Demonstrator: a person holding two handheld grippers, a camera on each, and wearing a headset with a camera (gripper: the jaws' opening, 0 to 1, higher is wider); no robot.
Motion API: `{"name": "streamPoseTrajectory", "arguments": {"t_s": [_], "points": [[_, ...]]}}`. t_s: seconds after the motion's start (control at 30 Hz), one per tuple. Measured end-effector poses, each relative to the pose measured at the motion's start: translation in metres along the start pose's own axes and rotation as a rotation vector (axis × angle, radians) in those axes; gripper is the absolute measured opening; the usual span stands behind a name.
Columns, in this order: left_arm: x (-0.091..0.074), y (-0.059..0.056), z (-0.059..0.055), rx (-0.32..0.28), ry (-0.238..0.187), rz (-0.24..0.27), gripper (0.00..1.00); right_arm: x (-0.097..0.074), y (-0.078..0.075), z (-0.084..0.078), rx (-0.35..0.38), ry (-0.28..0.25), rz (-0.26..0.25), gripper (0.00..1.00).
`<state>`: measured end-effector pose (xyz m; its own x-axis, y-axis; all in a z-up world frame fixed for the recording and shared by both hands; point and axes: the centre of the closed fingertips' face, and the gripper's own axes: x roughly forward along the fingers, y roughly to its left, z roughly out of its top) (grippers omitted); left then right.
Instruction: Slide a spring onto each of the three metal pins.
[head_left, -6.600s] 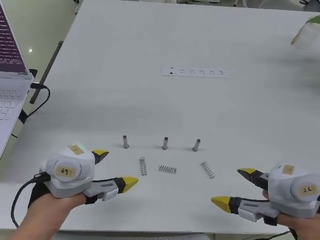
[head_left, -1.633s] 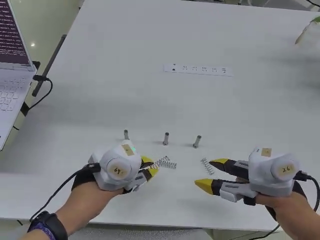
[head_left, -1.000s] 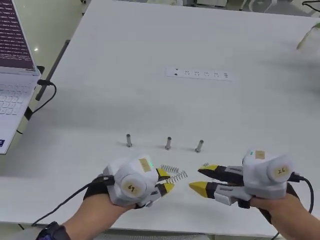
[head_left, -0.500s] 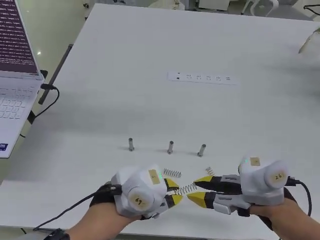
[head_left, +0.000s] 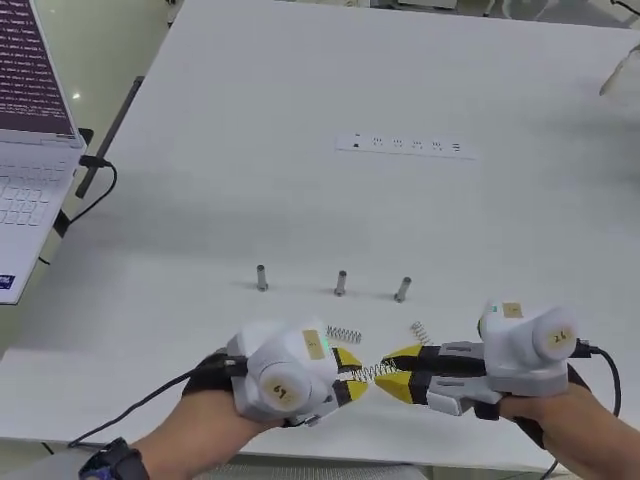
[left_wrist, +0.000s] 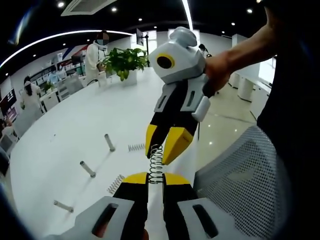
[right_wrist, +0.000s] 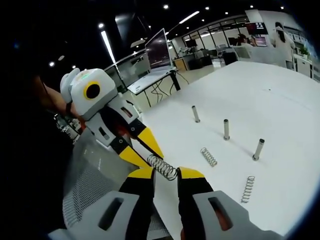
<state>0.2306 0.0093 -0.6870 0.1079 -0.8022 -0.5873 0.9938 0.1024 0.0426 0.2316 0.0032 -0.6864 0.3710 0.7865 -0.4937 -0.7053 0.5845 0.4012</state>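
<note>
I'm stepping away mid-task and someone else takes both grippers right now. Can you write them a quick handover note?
Left gripper: shut on one end of a spring, lifted off the table.
Right gripper: jaws stand around that spring's other end; whether they pinch it cannot be told.
Pins: three, upright in a row, all bare.
Loose springs: two, lying on the table just in front of the pins.
Done: one spring picked up.
Left: slide this spring and the other two onto the pins.
</note>
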Motion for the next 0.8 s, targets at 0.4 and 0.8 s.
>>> {"name": "streamPoseTrajectory", "arguments": {"t_s": [0.4,0.8], "points": [[0.0025,-0.003,-0.0038,0.051,0.021,-0.02,0.02,-0.0033,0.0063,0.0011,0.023,-0.007,0.041,0.12],[0.0031,-0.004,-0.0044,0.061,0.027,-0.029,0.02,-0.0033,0.0095,0.0006,0.019,0.003,0.059,0.1]]}}
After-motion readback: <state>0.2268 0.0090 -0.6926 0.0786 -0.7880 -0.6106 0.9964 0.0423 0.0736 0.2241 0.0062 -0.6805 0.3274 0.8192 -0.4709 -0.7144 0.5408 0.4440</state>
